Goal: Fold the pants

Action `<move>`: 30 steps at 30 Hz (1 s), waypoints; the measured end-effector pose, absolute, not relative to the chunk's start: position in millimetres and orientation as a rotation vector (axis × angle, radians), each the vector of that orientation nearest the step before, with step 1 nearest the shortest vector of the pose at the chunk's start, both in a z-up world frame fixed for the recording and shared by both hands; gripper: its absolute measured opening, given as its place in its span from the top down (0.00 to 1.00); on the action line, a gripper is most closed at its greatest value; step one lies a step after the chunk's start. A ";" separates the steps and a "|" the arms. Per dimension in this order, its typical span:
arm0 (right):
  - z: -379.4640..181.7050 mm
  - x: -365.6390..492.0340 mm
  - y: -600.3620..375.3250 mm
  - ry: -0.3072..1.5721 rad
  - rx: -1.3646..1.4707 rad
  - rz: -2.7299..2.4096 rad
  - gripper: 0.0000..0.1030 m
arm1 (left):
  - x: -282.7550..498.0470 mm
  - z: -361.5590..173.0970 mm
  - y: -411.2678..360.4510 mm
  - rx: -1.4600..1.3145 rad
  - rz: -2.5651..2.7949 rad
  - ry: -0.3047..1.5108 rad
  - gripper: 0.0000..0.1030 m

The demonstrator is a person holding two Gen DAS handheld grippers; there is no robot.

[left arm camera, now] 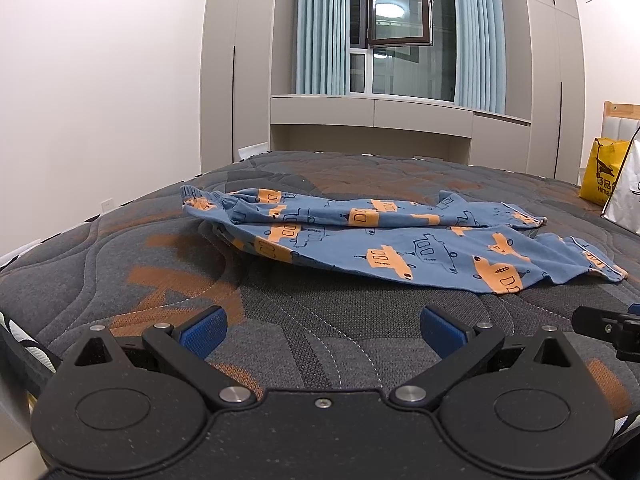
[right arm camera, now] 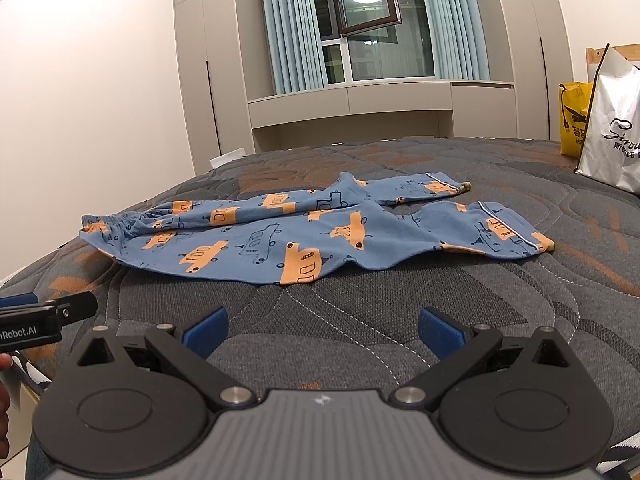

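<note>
Looking out along my left gripper [left arm camera: 324, 334], I hold its blue pads spread wide with nothing between them, low over the quilted mattress [left arm camera: 132, 240], and the pants [left arm camera: 400, 240] lie ahead of me and a little to my right, well apart from the fingertips. They lie crosswise to my reach: the long axis runs left to right, the elastic waistband [left arm camera: 196, 200] off to my front-left and the leg cuffs off to my front-right. One leg lies partly over the other and the cloth is rumpled near the waist — so if I pinch there carelessly I judge I could catch one layer only and drag the pants into a worse heap instead of a clean fold. My other tool's tip shows just at my right edge, close by, and the two could knock together if both reach for the same end. From my right gripper [right arm camera: 322, 334], the story matches: its pads are parted and empty too, the pants [right arm camera: 312, 236] sit ahead and slightly left, waistband [right arm camera: 108, 224] far to my left, the piped cuffs [right arm camera: 536, 240] to my right. The legs splay apart at the cuff end — lifting one cuff alone would likely twist the pair. A white bag [right arm camera: 616, 136] and a yellow bag [right arm camera: 572, 120] stand beyond, to the far right.
</note>
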State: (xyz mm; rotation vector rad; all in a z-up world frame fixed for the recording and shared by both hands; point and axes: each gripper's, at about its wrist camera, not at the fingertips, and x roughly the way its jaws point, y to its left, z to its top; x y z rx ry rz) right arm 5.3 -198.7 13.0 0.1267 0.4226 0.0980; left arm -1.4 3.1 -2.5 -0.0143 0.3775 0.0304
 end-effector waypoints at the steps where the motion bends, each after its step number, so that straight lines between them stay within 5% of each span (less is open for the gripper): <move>1: 12.1 5.2 -198.7 0.425 0.127 0.098 0.00 | -1.5 -3.0 3.6 -0.015 0.030 0.378 0.01; 30: 13.6 7.4 -195.4 0.457 0.140 0.122 0.00 | 12.4 5.4 15.3 -0.076 -0.037 0.390 0.00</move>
